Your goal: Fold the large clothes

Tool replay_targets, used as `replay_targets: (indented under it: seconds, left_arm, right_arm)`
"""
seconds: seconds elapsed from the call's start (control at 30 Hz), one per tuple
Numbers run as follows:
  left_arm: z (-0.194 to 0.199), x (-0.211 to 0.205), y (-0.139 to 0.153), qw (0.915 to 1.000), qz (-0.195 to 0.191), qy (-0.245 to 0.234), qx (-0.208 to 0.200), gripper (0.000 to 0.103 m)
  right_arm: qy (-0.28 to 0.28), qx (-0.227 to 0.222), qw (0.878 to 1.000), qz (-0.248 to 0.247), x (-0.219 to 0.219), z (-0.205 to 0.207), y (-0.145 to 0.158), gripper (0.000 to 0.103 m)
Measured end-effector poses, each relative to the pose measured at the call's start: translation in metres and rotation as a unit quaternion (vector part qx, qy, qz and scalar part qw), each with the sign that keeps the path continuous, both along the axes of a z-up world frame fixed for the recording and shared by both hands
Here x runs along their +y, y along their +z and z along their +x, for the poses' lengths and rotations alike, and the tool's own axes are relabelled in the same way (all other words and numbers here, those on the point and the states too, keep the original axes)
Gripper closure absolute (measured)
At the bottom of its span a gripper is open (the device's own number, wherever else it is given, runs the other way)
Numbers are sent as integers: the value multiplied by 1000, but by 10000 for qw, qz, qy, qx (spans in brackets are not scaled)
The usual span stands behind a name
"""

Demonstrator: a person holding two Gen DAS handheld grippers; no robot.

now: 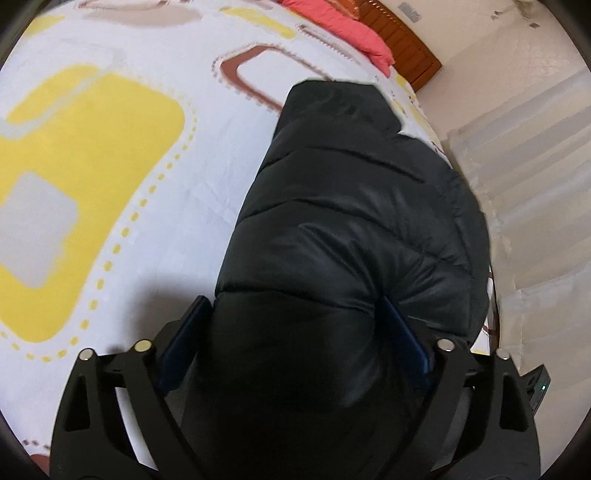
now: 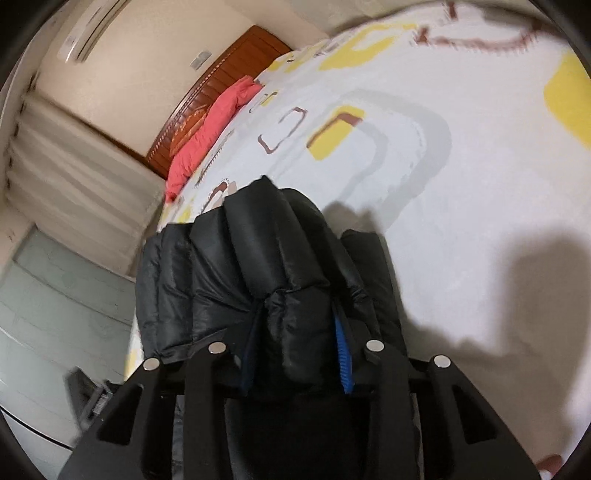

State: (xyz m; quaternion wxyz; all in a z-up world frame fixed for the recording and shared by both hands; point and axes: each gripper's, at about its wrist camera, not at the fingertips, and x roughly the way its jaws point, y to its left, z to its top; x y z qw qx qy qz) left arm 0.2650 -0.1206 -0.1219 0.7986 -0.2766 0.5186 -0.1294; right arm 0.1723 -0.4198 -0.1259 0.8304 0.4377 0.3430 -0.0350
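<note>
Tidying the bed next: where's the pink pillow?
The pink pillow lies at the bed's far end, against the wooden headboard, beyond the black jacket.

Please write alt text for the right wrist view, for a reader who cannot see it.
The right gripper pinches a fold of a black puffer jacket between its blue pads, above a white bedspread with yellow and brown shapes. A coral pillow lies by the wooden headboard.

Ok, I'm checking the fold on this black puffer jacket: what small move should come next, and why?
Probably lower the folded black puffer jacket onto the patterned bedsheet: the right hand-held gripper pinches a thick layered bundle, and the left hand-held gripper straddles it wide.
</note>
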Motion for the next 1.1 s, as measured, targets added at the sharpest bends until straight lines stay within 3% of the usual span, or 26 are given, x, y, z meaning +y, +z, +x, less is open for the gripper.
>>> replay_targets:
  seconds: [0.13,0.23,0.3,0.33,0.37,0.53,0.7,0.93,1.1]
  left_arm:
    - [-1,6,-6,9996,-265,5,108,8]
    - [-6,21,-2,9972,-712,53,213,8]
    - [-13,40,0,9937,-1022,360,288,8]
    - [-16,46,1,9919,-1146,467,285,8]
    - [-19,51,1,9902,-1248,554,289,6]
    - [-13,57,-16,9857,-1494,512,582,2]
    - [-14,45,-16,9873,-1514,193,433,2]
    - [-15,30,-17,9893,-1443,-146,153,2]
    - [-19,25,-16,9894,-1412,-324,111,3]
  right_arm:
    - [23,-17,9998,-187,4,-4,6,70]
    - [59,-75,9995,-290,5,-14,23,65]
    - [-78,-270,9987,-434,4,-25,37,44]
    - [-144,-304,9980,-540,3,-29,42,24]
    - [-170,-295,9975,-615,2,-31,45,21]
    - [164,99,9996,-192,-5,-17,20,21]
    - [285,111,9986,438,-12,-14,-8,15]
    - [687,-5,9969,382,-2,-12,-8,16]
    - [677,-82,9968,423,-2,-10,-9,27]
